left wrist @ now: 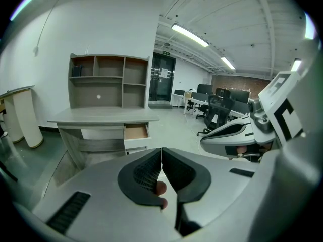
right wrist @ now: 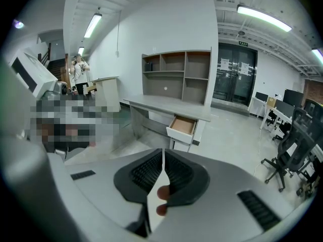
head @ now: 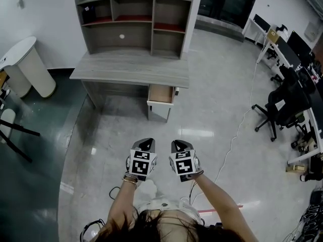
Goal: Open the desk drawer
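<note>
Shut, on the left gripper: pads pressed edge to edge, nothing caught between. Same on the right gripper: closed to a thin seam, empty, holding nothing. Both held low and side by side over bare floor, pointing toward the desk but well apart from it, touching no furniture.

Further out, beneath the right front corner of the desktop, the drawer: already pulled forward past the front edge, pale wooden inside exposed from above, white front panel facing the grippers. Looks empty in the head view. Hard to say whether drawn to its full travel or only part way.

On the back edge of the desktop, an open hutch of shelves against the wall. Off the left end of the desk, a white rounded table; off to the right, well clear, a black office chair and a thin cable trailing over the floor.

Judged against the task: opening apparently done, drawer standing out unaided with neither gripper near it. Nothing obviously left, save perhaps a further pull if full extension is wanted; for that, first a walk up to the desk, then one jaw pair spread to take the front panel.
</note>
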### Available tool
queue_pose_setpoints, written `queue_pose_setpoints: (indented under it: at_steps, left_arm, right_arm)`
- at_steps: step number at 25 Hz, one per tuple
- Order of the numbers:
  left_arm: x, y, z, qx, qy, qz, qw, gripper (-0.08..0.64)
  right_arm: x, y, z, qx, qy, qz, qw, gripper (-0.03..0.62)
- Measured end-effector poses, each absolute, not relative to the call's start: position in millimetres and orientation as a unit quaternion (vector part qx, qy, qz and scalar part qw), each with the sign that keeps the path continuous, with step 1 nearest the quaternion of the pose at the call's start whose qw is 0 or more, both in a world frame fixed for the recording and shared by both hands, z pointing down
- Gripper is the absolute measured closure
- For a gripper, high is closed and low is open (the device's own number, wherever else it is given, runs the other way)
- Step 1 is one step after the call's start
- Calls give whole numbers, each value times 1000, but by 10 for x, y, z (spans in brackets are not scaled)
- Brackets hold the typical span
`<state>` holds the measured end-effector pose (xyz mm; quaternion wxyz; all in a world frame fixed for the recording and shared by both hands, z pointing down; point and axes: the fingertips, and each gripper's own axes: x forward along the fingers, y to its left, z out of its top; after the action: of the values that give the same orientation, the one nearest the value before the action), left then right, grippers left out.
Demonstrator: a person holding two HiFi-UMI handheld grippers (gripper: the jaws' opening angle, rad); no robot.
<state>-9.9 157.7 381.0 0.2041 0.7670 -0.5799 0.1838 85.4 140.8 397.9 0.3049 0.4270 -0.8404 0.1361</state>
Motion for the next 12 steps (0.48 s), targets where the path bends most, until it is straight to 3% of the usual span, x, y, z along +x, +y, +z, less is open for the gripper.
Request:
queue_pose_setpoints:
  at_steps: [12]
  left_arm:
    - [209, 1836, 3811, 767, -579, 194, 199, 546]
  right_arm:
    - [1192, 1577, 3947, 438, -843, 133, 283, 558]
